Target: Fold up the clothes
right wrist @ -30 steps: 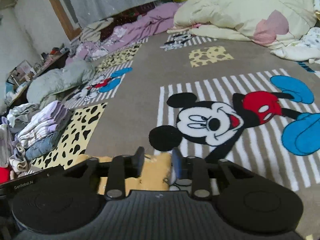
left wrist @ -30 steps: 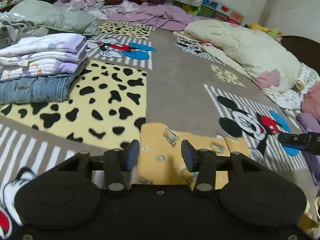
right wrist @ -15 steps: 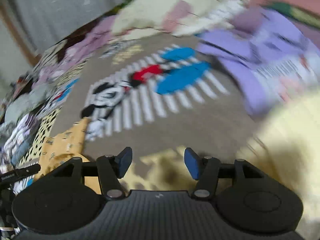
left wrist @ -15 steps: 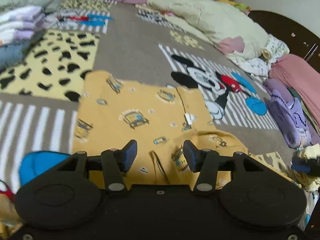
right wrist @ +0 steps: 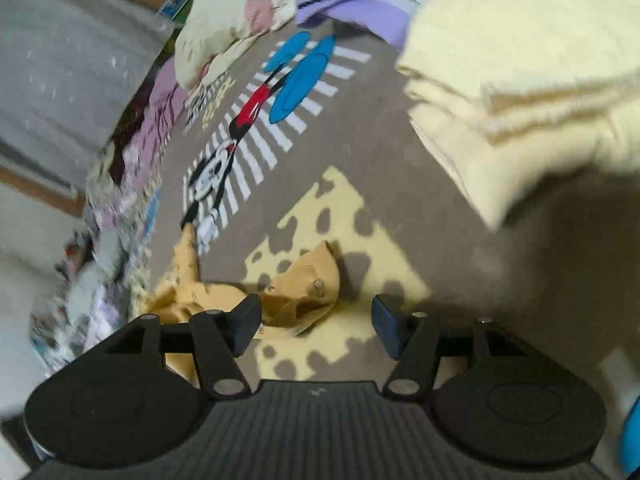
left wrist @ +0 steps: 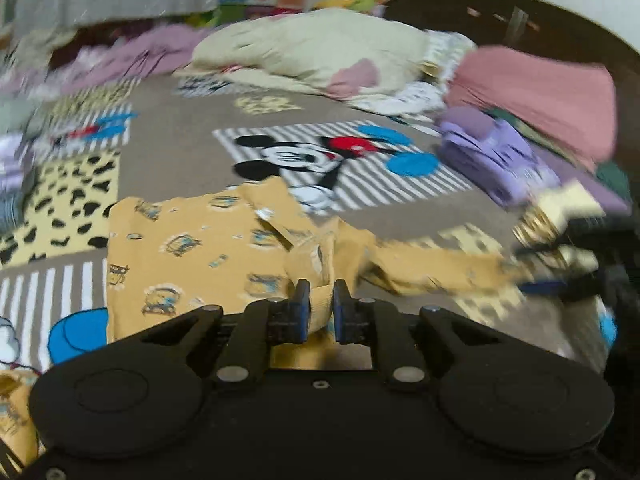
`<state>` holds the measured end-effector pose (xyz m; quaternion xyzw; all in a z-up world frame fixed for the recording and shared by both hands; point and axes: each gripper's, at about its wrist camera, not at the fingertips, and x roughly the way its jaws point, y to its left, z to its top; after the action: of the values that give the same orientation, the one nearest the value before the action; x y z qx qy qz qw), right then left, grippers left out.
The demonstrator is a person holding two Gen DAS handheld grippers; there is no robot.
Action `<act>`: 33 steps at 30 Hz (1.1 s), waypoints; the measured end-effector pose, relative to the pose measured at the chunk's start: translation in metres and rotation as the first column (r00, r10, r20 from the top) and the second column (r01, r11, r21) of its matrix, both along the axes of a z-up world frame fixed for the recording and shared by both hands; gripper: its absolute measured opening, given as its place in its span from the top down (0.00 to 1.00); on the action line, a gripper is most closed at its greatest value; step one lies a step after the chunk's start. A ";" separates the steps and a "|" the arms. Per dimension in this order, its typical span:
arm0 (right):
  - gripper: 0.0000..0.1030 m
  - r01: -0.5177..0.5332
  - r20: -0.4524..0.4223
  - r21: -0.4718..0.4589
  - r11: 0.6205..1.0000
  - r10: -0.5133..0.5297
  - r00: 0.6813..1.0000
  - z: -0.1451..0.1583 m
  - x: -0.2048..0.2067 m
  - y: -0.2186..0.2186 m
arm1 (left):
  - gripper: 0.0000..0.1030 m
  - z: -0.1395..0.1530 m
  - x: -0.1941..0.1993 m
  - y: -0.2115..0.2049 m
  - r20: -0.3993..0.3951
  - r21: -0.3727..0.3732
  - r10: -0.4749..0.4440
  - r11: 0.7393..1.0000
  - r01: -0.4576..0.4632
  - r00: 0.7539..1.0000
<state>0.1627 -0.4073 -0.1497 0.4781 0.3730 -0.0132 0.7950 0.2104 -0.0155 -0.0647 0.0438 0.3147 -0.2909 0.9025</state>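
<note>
Where blur smears, left claw pinches shirt.

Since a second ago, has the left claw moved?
Yes. The left claw swung right, toward the Mickey rug panel, and has just been closing onto the yellow garment.

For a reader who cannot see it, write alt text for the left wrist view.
The left gripper is shut on a bunched fold of the yellow printed garment, which lies spread on a cartoon-mouse rug. Blurred piles of clothes and bedding surround it.
</note>
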 end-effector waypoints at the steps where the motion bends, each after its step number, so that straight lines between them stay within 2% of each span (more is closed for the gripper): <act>1: 0.39 0.017 0.000 0.037 0.999 -0.017 1.000 -0.002 0.000 -0.001 | 0.91 0.000 -0.012 -0.004 0.017 0.014 -0.025 1.000 0.025 1.000; 2: 0.39 0.035 -0.002 0.070 0.997 -0.035 0.999 -0.005 0.000 -0.002 | 0.91 -0.001 -0.023 -0.009 0.031 0.028 -0.051 0.998 0.050 0.998; 5: 0.40 0.080 -0.010 0.135 0.988 -0.079 0.997 -0.011 0.000 -0.005 | 0.92 -0.016 -0.063 -0.031 0.068 0.131 -0.166 0.979 0.156 0.984; 8: 0.48 0.091 -0.012 0.134 0.987 -0.090 0.996 -0.014 0.003 -0.005 | 0.92 -0.044 -0.088 -0.051 0.081 0.257 -0.218 0.947 0.191 0.972; 9: 0.57 0.091 -0.011 0.119 0.989 -0.090 0.996 -0.014 0.005 -0.005 | 0.92 -0.054 -0.094 -0.056 0.083 0.289 -0.223 0.938 0.190 0.971; 10: 0.74 0.085 -0.009 0.105 0.991 -0.085 0.996 -0.014 0.007 -0.005 | 0.92 -0.064 -0.098 -0.060 0.091 0.320 -0.219 0.930 0.179 0.972; 12: 0.93 0.050 -0.006 0.078 0.996 -0.050 0.999 -0.013 0.012 0.000 | 0.92 -0.073 -0.104 -0.063 0.107 0.344 -0.210 0.925 0.162 0.972; 15: 0.93 -0.006 0.028 0.017 1.000 0.006 1.000 0.000 0.014 0.007 | 0.94 -0.068 -0.109 -0.060 0.109 0.303 -0.191 0.941 0.150 0.976; 17: 0.93 -0.033 0.068 -0.033 0.999 0.035 0.997 0.016 0.015 0.011 | 0.95 -0.065 -0.114 -0.060 0.126 0.308 -0.195 0.940 0.148 0.973; 22: 0.93 0.015 0.204 -0.153 0.988 0.016 0.979 0.074 0.019 -0.006 | 0.95 -0.057 -0.118 -0.054 0.143 0.283 -0.181 0.950 0.136 0.973; 26: 0.93 0.061 0.283 -0.244 0.968 0.011 0.959 0.112 0.023 -0.030 | 0.95 -0.055 -0.131 -0.058 0.159 0.291 -0.206 0.944 0.153 0.966; 29: 0.93 0.053 0.281 -0.306 0.951 0.037 0.959 0.123 0.033 -0.043 | 0.95 -0.065 -0.140 -0.062 0.163 0.332 -0.225 0.929 0.161 0.961; 33: 0.93 0.014 0.210 -0.426 0.904 0.084 0.974 0.115 0.043 -0.048 | 0.95 -0.079 -0.145 -0.066 0.170 0.374 -0.229 0.915 0.152 0.959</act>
<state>0.2062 -0.4550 -0.0350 0.2850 0.2780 -0.0259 0.9170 0.0657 -0.0814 -0.1432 0.2682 0.2595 -0.3093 0.8747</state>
